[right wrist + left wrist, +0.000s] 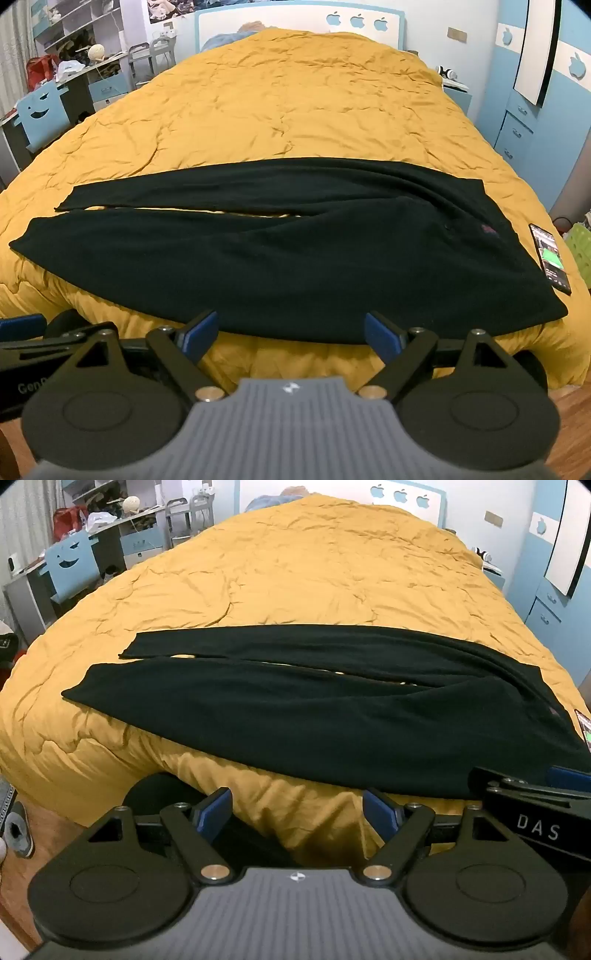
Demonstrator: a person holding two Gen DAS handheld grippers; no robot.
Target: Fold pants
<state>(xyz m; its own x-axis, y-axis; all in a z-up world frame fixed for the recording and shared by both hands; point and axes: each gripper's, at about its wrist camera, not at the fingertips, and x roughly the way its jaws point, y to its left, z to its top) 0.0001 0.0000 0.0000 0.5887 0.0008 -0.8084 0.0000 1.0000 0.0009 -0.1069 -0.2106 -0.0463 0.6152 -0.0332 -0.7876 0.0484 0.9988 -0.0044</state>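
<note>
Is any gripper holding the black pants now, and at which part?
Nothing is held. The left gripper and right gripper are both open, short of the pants.

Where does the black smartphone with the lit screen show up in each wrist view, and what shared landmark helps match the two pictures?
Left wrist view: the black smartphone with the lit screen is cut off at the far right edge, beside the waist end of the black pants.
Right wrist view: the phone lies fully visible at right on the mustard-yellow quilt, just right of the pants' waist.
Shared landmark: the white headboard with blue apple cutouts.
</note>
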